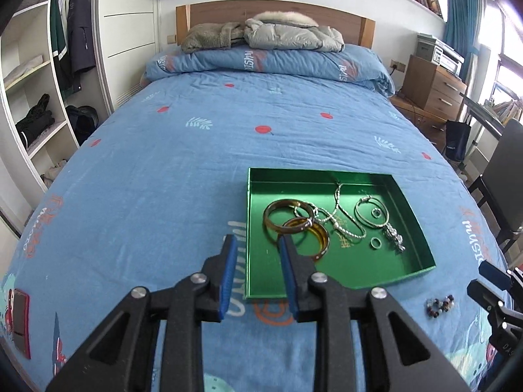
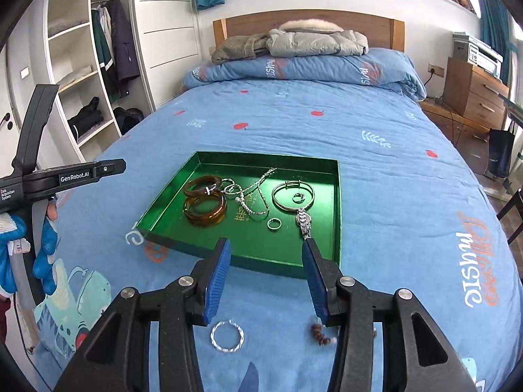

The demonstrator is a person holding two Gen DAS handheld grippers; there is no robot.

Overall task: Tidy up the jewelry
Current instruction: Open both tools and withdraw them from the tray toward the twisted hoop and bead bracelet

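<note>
From the left wrist, my left tongs (image 1: 256,241) hang apart and empty at the green tray's (image 1: 421,272) near-left corner, bangles (image 1: 287,220) at one o'clock — a beaded bracelet (image 1: 439,305) lies out on the bed at four. From the right wrist, my right tongs (image 2: 266,248) gape empty above a twisted silver ring (image 2: 227,336) at six o'clock — I judge gathering strays is in hand, so next I descend and pinch it.

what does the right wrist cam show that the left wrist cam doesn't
Only the right wrist view shows the twisted silver bangle lying on the bedspread below the open right claw, plus the gloved left hand. Only the left wrist view shows the open left claw head-on. Both show the green tray holding amber bangles, chains and rings, and the bead bracelet outside it.
</note>
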